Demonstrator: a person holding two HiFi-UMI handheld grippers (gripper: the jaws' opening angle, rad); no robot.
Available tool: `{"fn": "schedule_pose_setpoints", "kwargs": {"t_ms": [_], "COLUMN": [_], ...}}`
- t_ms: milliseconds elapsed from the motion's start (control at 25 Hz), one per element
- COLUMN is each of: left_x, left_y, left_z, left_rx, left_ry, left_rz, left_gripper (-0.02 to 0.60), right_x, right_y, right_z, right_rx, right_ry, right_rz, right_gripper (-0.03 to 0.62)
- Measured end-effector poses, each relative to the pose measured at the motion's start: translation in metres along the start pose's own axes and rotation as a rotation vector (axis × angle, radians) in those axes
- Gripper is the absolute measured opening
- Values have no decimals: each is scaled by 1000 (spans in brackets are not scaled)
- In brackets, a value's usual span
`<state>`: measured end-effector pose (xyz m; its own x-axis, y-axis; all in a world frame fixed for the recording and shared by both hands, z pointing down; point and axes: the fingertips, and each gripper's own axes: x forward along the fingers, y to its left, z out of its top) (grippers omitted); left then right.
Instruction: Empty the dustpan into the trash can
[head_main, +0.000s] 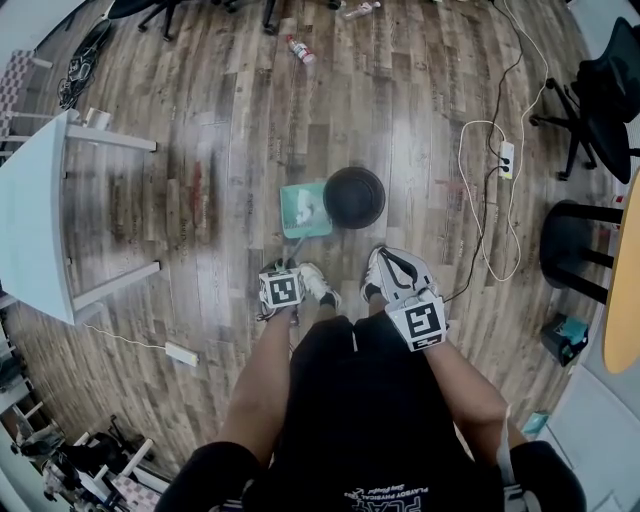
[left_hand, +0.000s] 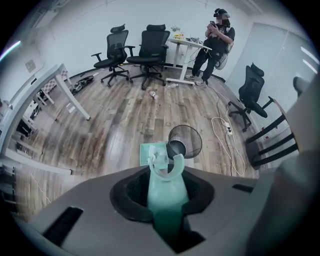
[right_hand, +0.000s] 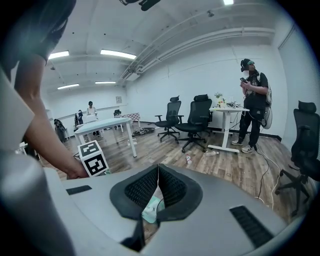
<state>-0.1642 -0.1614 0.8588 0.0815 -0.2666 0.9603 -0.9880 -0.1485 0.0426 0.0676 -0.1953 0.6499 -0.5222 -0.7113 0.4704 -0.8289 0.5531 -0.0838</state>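
Observation:
A teal dustpan (head_main: 303, 212) rests on the wood floor with pale scraps in its tray, right beside a black mesh trash can (head_main: 354, 197) that stands upright. In the left gripper view the dustpan's long teal handle (left_hand: 167, 192) runs up between the jaws, and my left gripper (left_hand: 167, 182) is shut on it, pointing steeply down. The dustpan tray (left_hand: 151, 153) and trash can (left_hand: 186, 141) lie below it. My right gripper (right_hand: 158, 172) is shut with nothing in it, held to the right (head_main: 416, 320) above my shoe.
A white table (head_main: 40, 215) stands at the left, and office chairs (head_main: 600, 95) and a black stool (head_main: 570, 245) at the right. A white cable with a power strip (head_main: 506, 160) trails across the floor. A bottle (head_main: 300, 50) lies further off. A person (left_hand: 218, 42) stands by a desk.

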Motion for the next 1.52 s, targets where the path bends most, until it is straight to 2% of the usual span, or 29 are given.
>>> {"fn": "schedule_pose_setpoints", "kwargs": {"t_ms": [160,360,720,1200,1520], "left_x": [2,-10,-38,-94,-127], "left_y": [-7,-5,-10,-14,-6], "left_z": [0,-7,-24,-28,-51], "left_rx": [-6,-25,-4,-50,-42], "left_ry": [-10,0,-37,-136,-197], "left_rz": [-27,-4,15,101,102], "left_gripper": [98,97,97,97,97], "right_x": [-1,0,-5,-18,-37], "right_y": [3,3,6,6,25], "right_z": [-2,-1,5,5,-9], "right_rx": [0,-3,-13,-64,-73], "right_ry": [0,-2,-29,-61,-62], "right_rz": [8,21,58,199,153], "right_gripper": [25,25,25,25,25]}}
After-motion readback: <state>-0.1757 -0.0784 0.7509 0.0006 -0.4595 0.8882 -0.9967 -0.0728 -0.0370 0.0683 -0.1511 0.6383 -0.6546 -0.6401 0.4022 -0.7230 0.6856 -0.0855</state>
